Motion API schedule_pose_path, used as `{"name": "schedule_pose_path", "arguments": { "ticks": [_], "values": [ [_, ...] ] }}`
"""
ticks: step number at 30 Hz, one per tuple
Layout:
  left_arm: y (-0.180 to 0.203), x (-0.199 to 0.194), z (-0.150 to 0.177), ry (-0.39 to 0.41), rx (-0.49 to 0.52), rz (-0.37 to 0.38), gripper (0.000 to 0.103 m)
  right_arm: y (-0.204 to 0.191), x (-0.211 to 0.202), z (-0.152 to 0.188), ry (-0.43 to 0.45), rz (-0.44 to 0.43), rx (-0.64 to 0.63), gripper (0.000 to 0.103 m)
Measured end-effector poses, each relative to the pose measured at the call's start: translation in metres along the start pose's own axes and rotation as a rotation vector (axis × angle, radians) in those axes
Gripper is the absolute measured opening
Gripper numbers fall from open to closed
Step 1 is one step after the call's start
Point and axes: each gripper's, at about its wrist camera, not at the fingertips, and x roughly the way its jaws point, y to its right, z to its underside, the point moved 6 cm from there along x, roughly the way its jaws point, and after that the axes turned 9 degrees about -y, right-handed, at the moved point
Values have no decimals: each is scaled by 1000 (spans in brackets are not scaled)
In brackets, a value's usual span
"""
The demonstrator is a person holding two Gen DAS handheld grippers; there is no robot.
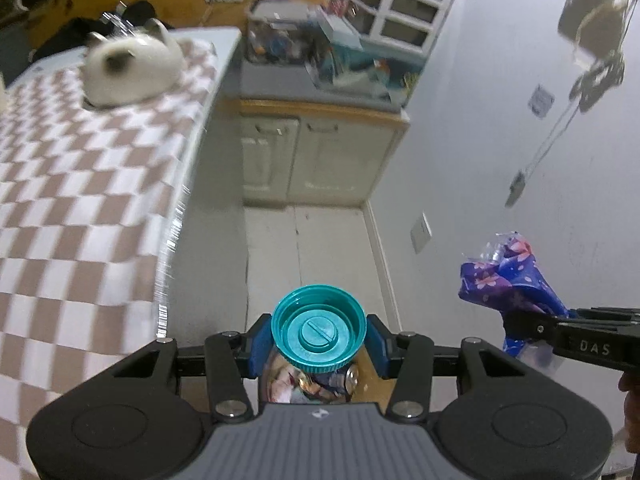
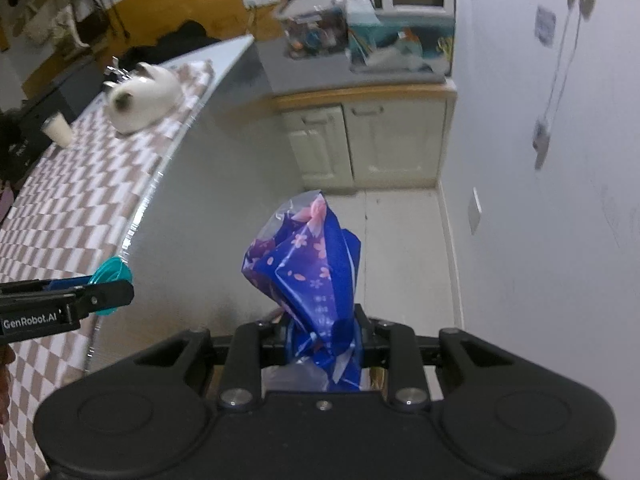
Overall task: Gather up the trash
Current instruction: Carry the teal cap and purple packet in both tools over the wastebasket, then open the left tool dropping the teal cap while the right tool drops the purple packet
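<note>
Both hands loaded.
Left gripper [image 1: 319,344] clamped the rigid jar [image 1: 316,376] below its teal lid [image 1: 319,328]; right gripper [image 2: 322,340] pinched the light, crinkly wrapper [image 2: 308,264] at its bunched neck.

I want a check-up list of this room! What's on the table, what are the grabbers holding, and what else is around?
Surface: checkered tablecloth on the table.
Job's things: clear jar with teal lid; blue flowered wrapper.
Clutter: white cat lying on the cloth; cup; boxes on the cabinet.
Grippers: left hand-held gripper shut on the jar; right hand-held gripper shut on the wrapper.
Cables: cord hanging on the wall.
Surroundings: pale floor, wall socket.
</note>
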Motion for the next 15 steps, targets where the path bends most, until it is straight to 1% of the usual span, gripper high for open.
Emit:
{"name": "schedule_pose_path", "arguments": {
  "ticks": [7, 11, 15],
  "values": [
    [-2, 66, 8, -142, -6, 4, 50, 22, 66, 10, -145, 8, 49, 31],
    [-5, 100, 15, -213, -15, 14, 50, 31, 108, 23, -240, -13, 108, 31],
    [-8, 131, 20, -262, -21, 26, 50, 31, 154, 40, -316, -50, 190, 37]
  ]
}}
